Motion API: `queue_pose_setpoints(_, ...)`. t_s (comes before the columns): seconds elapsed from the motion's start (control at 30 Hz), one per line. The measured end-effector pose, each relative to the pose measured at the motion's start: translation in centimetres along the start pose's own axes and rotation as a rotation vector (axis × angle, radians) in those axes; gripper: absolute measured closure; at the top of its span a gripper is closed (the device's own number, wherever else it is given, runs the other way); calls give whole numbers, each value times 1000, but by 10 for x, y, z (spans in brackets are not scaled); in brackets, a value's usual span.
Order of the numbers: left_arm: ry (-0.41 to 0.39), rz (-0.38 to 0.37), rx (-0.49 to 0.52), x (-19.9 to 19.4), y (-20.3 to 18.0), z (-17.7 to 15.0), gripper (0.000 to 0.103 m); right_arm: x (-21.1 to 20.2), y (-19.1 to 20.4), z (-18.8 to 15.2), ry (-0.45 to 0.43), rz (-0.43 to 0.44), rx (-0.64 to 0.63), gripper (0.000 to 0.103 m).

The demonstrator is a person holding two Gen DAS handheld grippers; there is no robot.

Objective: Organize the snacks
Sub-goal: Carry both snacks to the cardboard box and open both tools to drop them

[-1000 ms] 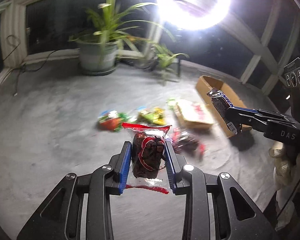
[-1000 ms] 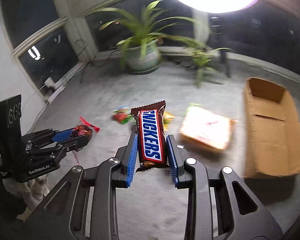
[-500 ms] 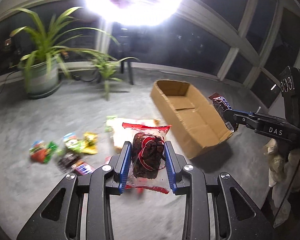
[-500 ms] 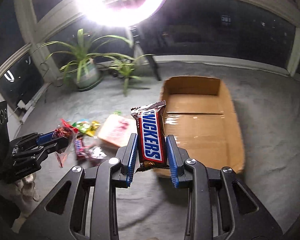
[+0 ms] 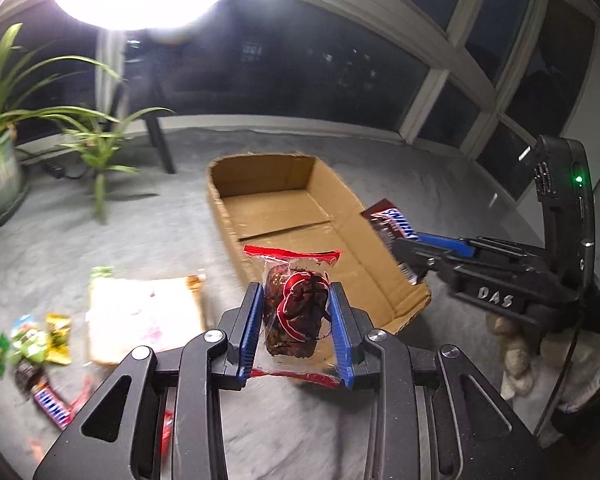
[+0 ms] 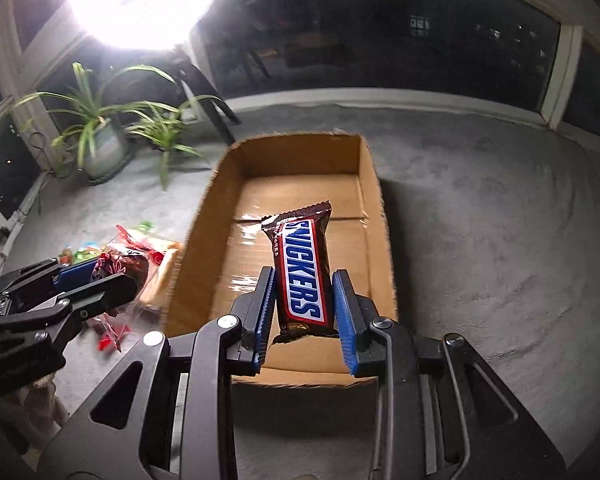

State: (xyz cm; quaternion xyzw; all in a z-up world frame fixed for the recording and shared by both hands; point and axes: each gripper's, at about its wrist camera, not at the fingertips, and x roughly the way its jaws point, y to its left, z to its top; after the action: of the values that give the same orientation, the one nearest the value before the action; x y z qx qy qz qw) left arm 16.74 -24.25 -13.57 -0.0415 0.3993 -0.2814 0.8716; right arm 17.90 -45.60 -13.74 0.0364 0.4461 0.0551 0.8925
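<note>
Over box, R side: right tool [image 6: 304, 312] clamped on Snickers bar [image 6: 302, 268], bar's long axis along box length.
Box: cardboard box [image 6: 374, 216] directly below/ahead of R tool, open.
L side: left tool [image 5: 296, 328] clamped on red-trimmed snack pouch [image 5: 294, 312], short of box's near-left wall.
Nearer: R.
Left over: loose snacks [image 5: 32, 344] on floor, left of box.

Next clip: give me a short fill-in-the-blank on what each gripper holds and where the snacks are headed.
1. The right gripper is shut on a ____ bar.
2. The left gripper grips a clear packet sealed with ____ edges.
3. The cardboard box holds ____ snacks so far.
4. Loose snacks lie on the ____ side of the box.

Missing: Snickers; red; no; left
</note>
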Motion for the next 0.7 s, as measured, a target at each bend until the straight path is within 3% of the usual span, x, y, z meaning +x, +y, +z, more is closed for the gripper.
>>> queue_pose_setpoints(0.3,47,1,17,29,-15,3,71,11,-13,-5,32,1,27,73)
queue_pose_setpoints(0.4,50,3,26,33,-16,5,66,8,-12,-5,21,-15,28,61)
queue_pose_setpoints(0.43,47,4,25,31,-15,5,62,7,-12,-4,18,-16,30,60)
queue_pose_setpoints(0.7,2,21,5,6,4,7,62,-18,2,-3,-29,-1,41,60)
